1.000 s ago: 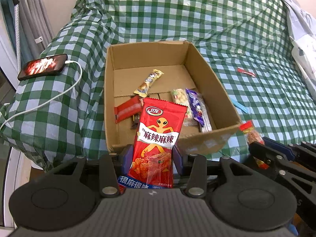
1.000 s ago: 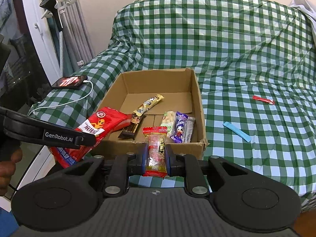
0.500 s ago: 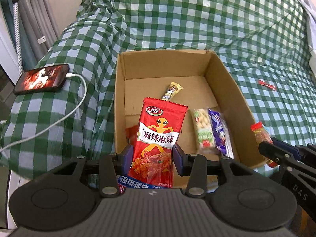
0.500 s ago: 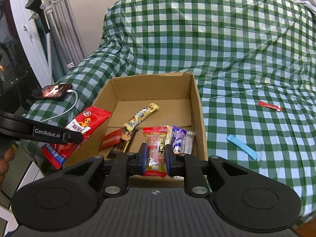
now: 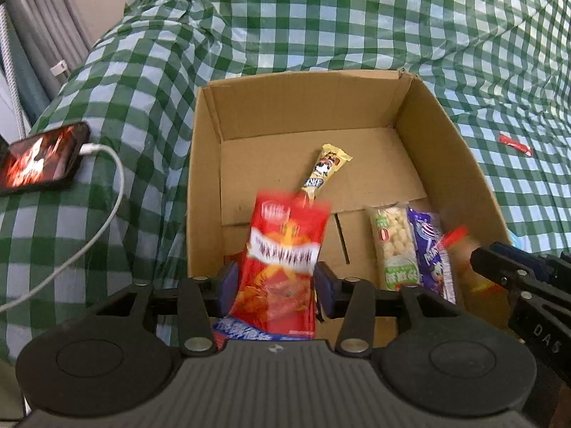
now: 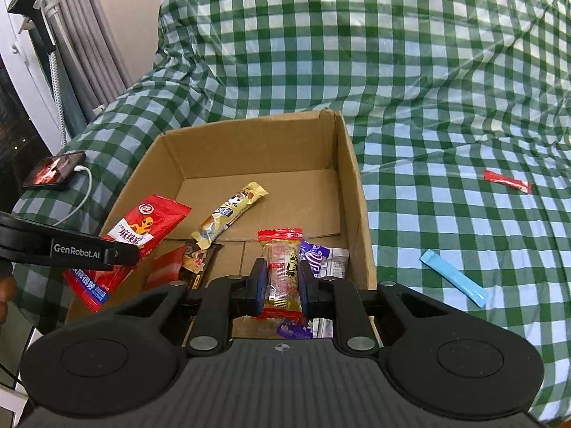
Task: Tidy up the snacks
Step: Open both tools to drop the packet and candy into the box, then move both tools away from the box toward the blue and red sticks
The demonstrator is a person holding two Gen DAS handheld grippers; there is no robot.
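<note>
Over the cardboard box [image 5: 460, 149] on the checked bed, I open my left gripper [image 5: 274, 281] to drop the red spicy-snack bag [image 5: 282, 260] inside, while my right gripper [image 6: 282, 285] stays clamped on a red-ended candy pack [image 6: 283, 274] awaiting its turn.

Left tongs [image 5: 274, 285] opening over the box [image 5: 203, 185], the blurred red packet [image 5: 282, 264] between the pads, apparently loose.

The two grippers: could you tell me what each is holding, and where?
Right gripper pinches the small red snack mid-length. Left gripper is opening; the red bag is between its jaws, slipping free.
</note>
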